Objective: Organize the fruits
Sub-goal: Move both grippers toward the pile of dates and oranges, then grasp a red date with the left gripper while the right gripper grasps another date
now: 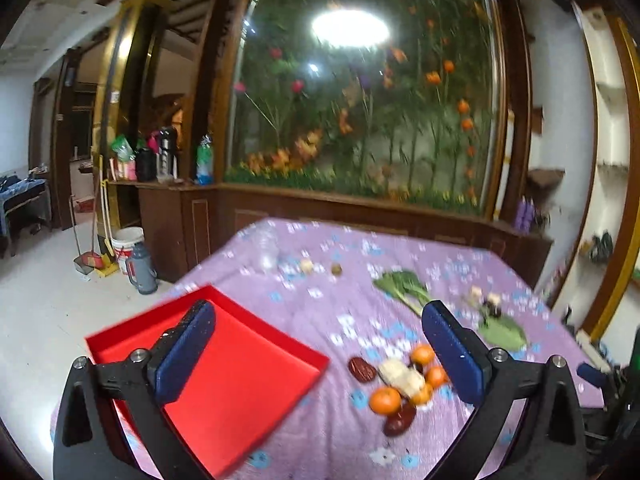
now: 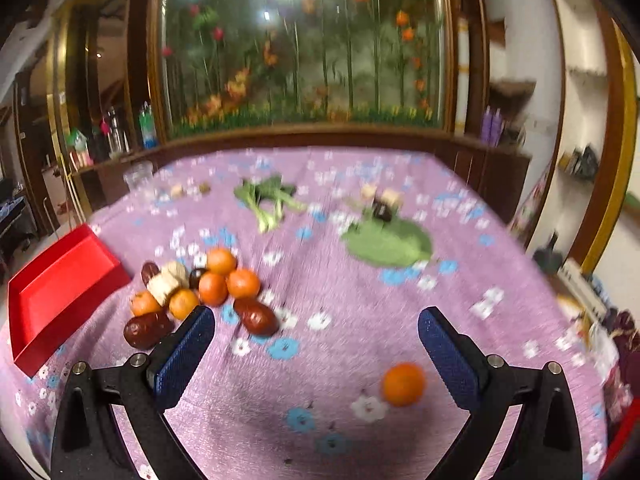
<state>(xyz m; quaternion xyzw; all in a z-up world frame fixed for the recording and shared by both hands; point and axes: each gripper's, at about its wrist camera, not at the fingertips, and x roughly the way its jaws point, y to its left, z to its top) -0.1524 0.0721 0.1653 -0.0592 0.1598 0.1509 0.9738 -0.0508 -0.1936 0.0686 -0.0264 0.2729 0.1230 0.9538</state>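
Between the right tool's point(image 2: 316, 330) spread blue pads: lone round orange point(image 2: 403, 384), untouched | ahead-left: heap of oranges, wrinkled red dates, pale cubes point(image 2: 200, 288) on purple floral worktop cloth point(image 2: 360, 300) | left tool point(image 1: 318, 328) spread, over shallow empty red tray point(image 1: 240, 380) | beyond: leafy greens point(image 2: 266, 200), mural wall.

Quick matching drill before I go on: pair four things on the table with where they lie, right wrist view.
Things:
1. red tray
2. lone orange
3. clear cup
4. big green leaf

Places:
A. between the right gripper's open fingers
B. far side, left
C. left edge of the cloth
D. right of centre, beyond the gripper

Pairs: 1-C, 2-A, 3-B, 4-D
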